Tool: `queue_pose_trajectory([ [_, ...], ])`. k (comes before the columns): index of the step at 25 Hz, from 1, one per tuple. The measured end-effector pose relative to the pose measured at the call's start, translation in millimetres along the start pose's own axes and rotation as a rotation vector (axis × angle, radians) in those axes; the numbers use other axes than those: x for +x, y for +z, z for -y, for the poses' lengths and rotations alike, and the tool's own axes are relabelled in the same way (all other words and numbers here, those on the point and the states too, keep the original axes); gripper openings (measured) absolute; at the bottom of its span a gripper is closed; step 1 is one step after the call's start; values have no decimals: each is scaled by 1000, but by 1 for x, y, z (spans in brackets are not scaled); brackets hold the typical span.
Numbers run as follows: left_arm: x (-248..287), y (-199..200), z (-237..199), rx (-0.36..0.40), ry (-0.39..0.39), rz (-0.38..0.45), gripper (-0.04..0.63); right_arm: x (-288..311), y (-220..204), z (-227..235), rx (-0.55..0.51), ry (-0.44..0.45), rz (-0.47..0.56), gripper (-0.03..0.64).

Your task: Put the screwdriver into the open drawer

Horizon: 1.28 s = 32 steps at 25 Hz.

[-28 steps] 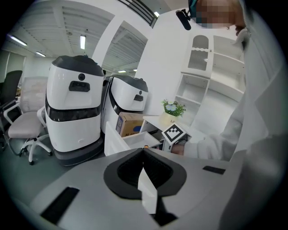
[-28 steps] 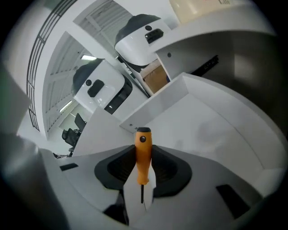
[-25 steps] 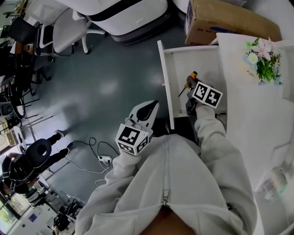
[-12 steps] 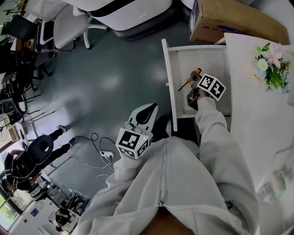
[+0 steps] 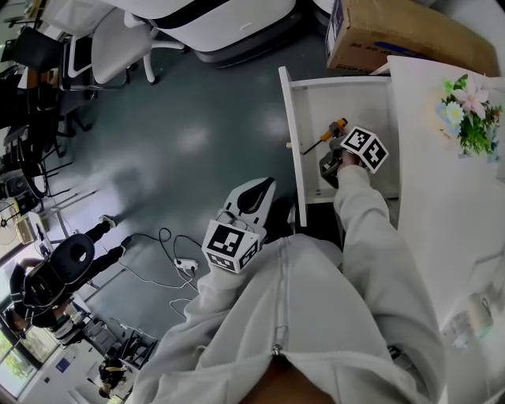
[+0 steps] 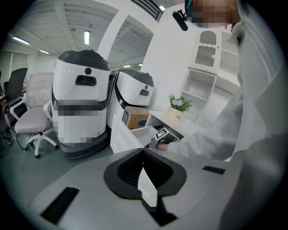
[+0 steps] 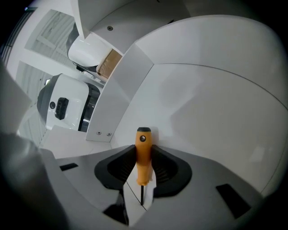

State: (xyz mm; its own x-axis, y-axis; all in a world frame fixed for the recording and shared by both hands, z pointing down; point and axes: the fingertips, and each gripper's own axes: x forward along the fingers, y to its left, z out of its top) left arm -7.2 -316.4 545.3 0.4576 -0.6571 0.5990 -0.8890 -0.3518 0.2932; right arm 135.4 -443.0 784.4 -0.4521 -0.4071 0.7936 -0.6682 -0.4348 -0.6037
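The screwdriver has an orange handle and a thin dark shaft. My right gripper is shut on its handle inside the open white drawer. In the right gripper view the screwdriver's handle stands between the black pads, its dark cap pointing away over the drawer's white floor and its shaft pointing back towards the camera. My left gripper hangs over the grey floor left of the drawer, shut with nothing in it. The left gripper view shows its jaws closed, with the drawer beyond.
A cardboard box sits behind the drawer. A flower pot stands on the white desk top at the right. White machines and an office chair stand farther off. Cables lie on the floor, near a person.
My right gripper has sunk a little into the drawer and rolled, so the screwdriver lies flatter. The left gripper has stayed where it was.
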Motion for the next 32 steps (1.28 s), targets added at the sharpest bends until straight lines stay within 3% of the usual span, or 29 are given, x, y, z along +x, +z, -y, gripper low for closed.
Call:
queue_pose_trajectory([
  [9,-9,-1,-4,-6,-19,23,17,-9,-3,2,-45,-16,-1,176],
  [15,-17,3,-11,7,-66,52,17,-25,-11,1,-13,-2,21,224],
  [19,-25,11,-15,48,-117,62,17,-51,-14,-16,39,55,61,241],
  [23,-35,25,-26,91,-160,80,17,-88,-17,-42,14,118,130,245],
  [32,-50,35,-29,119,-244,109,17,-175,-37,-79,55,258,256,245],
])
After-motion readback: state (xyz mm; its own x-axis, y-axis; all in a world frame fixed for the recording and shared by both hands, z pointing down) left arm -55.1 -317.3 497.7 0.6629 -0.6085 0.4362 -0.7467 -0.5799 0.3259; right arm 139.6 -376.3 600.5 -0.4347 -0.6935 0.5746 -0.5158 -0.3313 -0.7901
